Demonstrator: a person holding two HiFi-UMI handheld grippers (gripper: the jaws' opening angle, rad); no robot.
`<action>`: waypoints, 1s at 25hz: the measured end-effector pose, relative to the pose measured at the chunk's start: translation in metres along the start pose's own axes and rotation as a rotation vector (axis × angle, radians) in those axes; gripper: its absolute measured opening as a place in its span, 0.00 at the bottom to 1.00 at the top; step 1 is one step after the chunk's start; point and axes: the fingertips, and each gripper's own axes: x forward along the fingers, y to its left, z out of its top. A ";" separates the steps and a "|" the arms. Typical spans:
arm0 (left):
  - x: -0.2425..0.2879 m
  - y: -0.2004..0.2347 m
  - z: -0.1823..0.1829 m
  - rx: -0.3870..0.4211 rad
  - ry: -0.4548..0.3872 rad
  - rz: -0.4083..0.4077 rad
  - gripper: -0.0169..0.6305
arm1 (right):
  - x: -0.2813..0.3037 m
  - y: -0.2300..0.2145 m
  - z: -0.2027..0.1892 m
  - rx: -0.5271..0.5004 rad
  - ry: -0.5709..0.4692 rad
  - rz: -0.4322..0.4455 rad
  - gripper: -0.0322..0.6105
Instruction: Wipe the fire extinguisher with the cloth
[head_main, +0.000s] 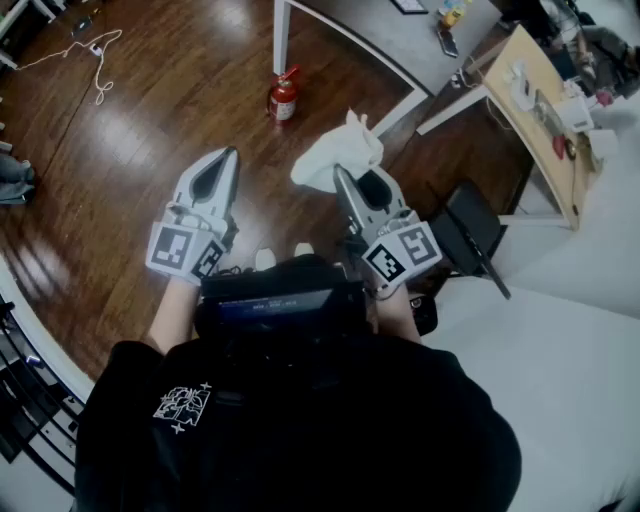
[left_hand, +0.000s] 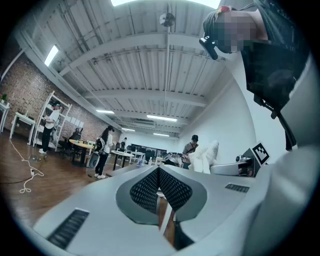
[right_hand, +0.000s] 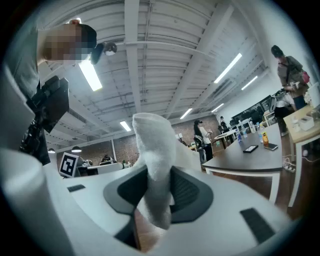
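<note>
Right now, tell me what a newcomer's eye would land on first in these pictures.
The white cloth, bunched and clamped in the right hand-held gripper, stands out at centre. Beyond it a small red fire extinguisher stands upright on the dark wooden floor beside a white table leg. The left hand-held gripper is shut and empty.

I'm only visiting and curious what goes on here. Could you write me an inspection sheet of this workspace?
Surface: glossy dark wooden floor.
Job's things: red fire extinguisher upright on the floor by a table leg; white cloth held apart from it, wiping not begun.
Clutter: small items on the grey table and wooden desk.
Grippers: left gripper fingers together, empty; right gripper clamps the cloth.
Cables: white cable on the floor, far left.
Surroundings: black chair; people at distant desks.
</note>
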 end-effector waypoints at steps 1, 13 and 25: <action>0.000 0.000 0.001 -0.001 -0.001 0.000 0.03 | 0.000 0.000 0.000 -0.001 0.001 -0.001 0.28; 0.000 0.000 0.000 -0.005 -0.001 -0.016 0.03 | 0.000 -0.002 -0.001 -0.009 -0.003 -0.016 0.28; -0.002 -0.001 -0.018 -0.001 0.018 -0.039 0.03 | 0.001 -0.008 -0.007 -0.028 -0.007 -0.012 0.28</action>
